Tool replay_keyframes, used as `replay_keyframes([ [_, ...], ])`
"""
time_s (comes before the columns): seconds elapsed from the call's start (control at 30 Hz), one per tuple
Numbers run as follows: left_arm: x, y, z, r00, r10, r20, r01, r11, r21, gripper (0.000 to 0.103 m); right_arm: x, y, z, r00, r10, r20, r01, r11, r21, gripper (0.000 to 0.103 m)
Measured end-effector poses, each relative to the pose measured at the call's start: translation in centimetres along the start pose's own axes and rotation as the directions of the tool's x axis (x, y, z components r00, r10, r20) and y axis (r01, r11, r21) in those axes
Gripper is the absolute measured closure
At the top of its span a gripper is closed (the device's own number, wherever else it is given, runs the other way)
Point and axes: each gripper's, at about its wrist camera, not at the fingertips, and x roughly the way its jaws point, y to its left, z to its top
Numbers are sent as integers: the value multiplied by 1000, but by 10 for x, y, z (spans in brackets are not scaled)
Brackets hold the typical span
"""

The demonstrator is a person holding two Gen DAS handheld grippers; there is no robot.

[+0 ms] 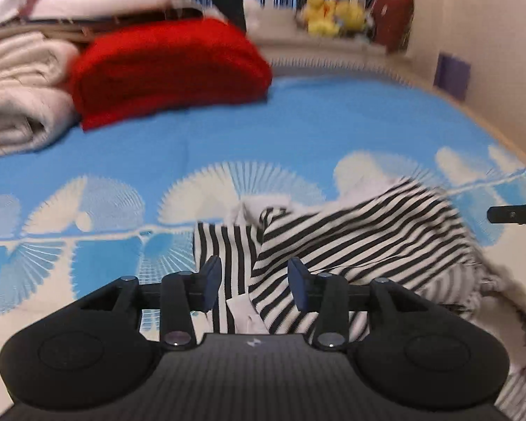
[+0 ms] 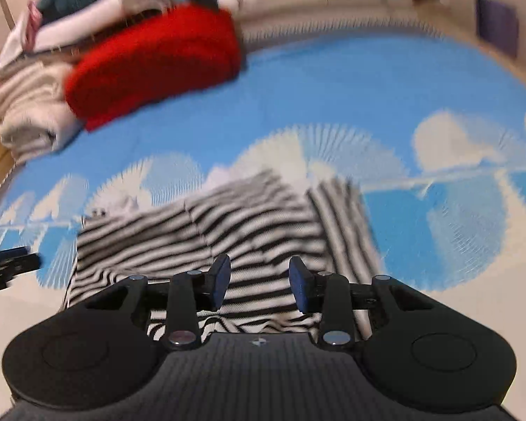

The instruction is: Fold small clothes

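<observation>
A small black-and-white striped garment [image 1: 350,238] lies crumpled and partly folded on a blue-and-white bedspread [image 1: 298,129]. My left gripper [image 1: 256,280] is open just above the garment's near left part, jaws apart and holding nothing. In the right wrist view the same striped garment [image 2: 228,231] lies in front of my right gripper [image 2: 259,280], which is open and empty over its near edge. The tip of the right gripper [image 1: 515,213] shows at the right edge of the left view. The left gripper's tip [image 2: 7,263] shows at the left edge of the right view.
A folded red garment [image 1: 168,70] and a pile of cream and white folded clothes [image 1: 21,94] lie at the back left of the bed. Yellow plush toys [image 1: 333,14] sit on a ledge behind. A wall [image 1: 491,35] runs along the right side.
</observation>
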Motion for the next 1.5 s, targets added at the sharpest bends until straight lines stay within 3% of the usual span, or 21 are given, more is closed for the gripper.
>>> replay_keyframes([
  [0.1, -60, 6, -11, 997, -29, 66, 30, 999, -16, 51, -41, -4, -10, 998, -9, 70, 7, 1000, 26, 64],
  [0.23, -141, 9, -33, 988, -17, 156, 16, 1000, 10, 40, -125, -21, -43, 980, -62, 191, 54, 998, 44, 64],
  [0.33, -185, 20, -69, 975, 17, 223, -22, 1000, 22, 28, -181, -38, -79, 958, -111, 265, 100, 993, 54, 58],
  [0.4, -200, 30, -96, 972, 31, 233, -34, 999, 10, 23, -203, -48, -102, 956, -144, 255, 133, 989, 60, 55],
  [0.57, -198, 54, -136, 996, 52, 79, -48, 998, -45, 25, -225, -68, -147, 950, -237, 203, 222, 970, 94, 55],
  [0.7, -198, 69, -146, 998, 46, -31, -48, 998, -50, 58, -224, -83, -161, 955, -261, 143, 251, 964, 84, 57],
  [0.77, -203, 77, -146, 997, 38, -66, -44, 995, -89, 64, -221, -95, -167, 964, -253, 81, 244, 963, 112, 66],
  [0.9, -200, 92, -167, 995, -39, -95, 20, 980, -196, 64, -206, -114, -183, 966, -254, -44, 258, 954, 154, 70],
  [0.93, -193, 95, -177, 992, -43, -118, 16, 975, -221, 64, -199, -120, -186, 963, -258, -80, 268, 951, 154, 70],
  [0.97, -180, 95, -183, 979, -37, -201, -10, 974, -225, 64, -195, -122, -190, 957, -270, -105, 284, 947, 147, 70],
  [1.0, -173, 94, -187, 968, -35, -250, -21, 975, -219, 64, -189, -125, -193, 949, -287, -131, 304, 943, 136, 70],
  [1.07, -170, 87, -191, 965, -50, -258, 5, 985, -173, 58, -181, -132, -199, 937, -303, -173, 325, 938, 123, 67],
  [1.13, -168, 82, -197, 958, -24, -287, -14, 992, -129, 45, -176, -140, -205, 929, -300, -216, 333, 933, 138, 61],
  [1.23, -162, 84, -204, 943, 0, -334, -49, 989, -138, 40, -170, -150, -210, 917, -305, -258, 349, 925, 150, 60],
  [1.3, -157, 85, -205, 933, -2, -361, -56, 987, -150, 29, -165, -154, -212, 909, -299, -289, 356, 919, 169, 54],
  [1.5, -137, 85, -215, 895, 32, -445, -95, 988, -119, 28, -152, -153, -216, 871, -340, -355, 407, 904, 131, 53],
])
